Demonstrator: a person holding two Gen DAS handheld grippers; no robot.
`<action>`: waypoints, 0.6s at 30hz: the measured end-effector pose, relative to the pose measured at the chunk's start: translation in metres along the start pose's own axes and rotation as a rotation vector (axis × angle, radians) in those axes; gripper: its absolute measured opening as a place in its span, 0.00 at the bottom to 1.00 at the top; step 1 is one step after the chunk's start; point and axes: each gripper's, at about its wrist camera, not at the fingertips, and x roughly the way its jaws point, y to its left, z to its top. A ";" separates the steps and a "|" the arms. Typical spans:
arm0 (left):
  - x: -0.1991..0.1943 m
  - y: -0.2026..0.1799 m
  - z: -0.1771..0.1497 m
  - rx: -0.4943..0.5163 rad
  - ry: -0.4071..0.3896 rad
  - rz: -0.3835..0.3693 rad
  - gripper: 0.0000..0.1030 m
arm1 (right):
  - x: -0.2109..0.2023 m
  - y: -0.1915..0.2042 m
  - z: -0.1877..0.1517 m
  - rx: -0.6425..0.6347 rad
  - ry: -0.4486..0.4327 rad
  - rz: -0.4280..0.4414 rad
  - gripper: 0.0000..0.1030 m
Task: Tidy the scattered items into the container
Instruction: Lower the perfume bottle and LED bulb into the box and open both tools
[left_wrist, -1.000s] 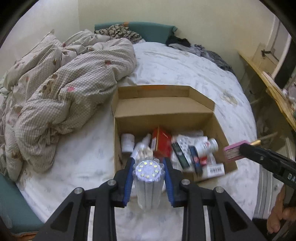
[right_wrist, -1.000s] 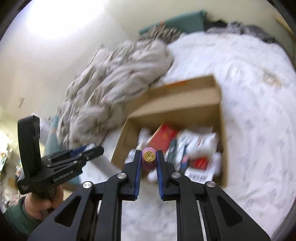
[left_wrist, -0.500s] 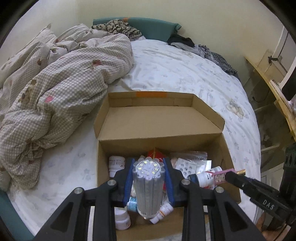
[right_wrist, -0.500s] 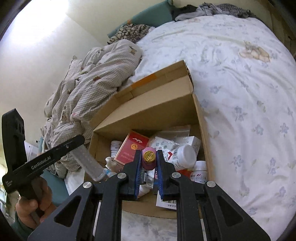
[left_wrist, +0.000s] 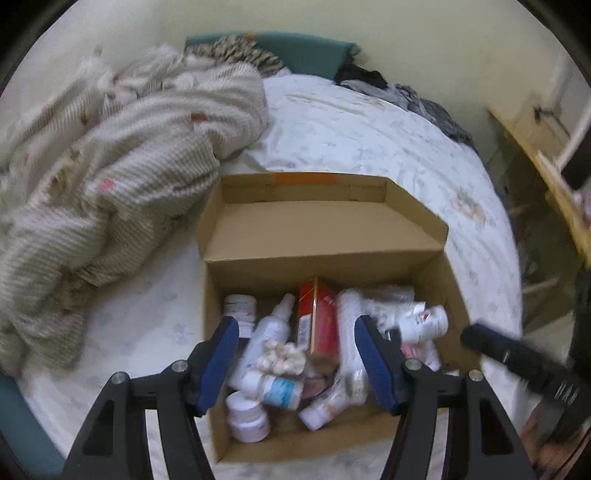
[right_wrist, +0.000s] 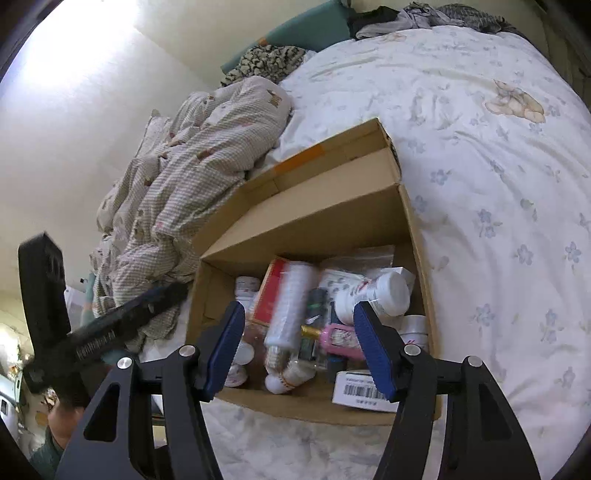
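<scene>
Both grippers have released; bulb (right_wrist: 286, 310) and pink bottle (right_wrist: 338, 339) now lie in box (right_wrist: 314, 406).

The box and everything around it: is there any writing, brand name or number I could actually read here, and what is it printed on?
None reads clearly.
Barcode label on a white carton in the cardboard box: bars show, digits too small.
Left gripper body, seen from the right wrist: white lettering, blurred.
Right gripper body, seen from the left wrist: pale letters, smeared.
Red carton, white bottles, pink bottle: print too blurred.
</scene>
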 end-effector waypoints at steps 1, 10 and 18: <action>-0.008 -0.004 -0.006 0.025 -0.015 0.016 0.64 | -0.002 0.003 0.000 -0.002 -0.003 0.004 0.64; -0.061 -0.011 -0.062 0.022 -0.074 0.036 0.64 | -0.035 0.032 -0.026 -0.067 -0.045 -0.038 0.67; -0.083 -0.012 -0.110 -0.019 -0.068 0.012 0.65 | -0.067 0.054 -0.095 -0.247 -0.042 -0.126 0.81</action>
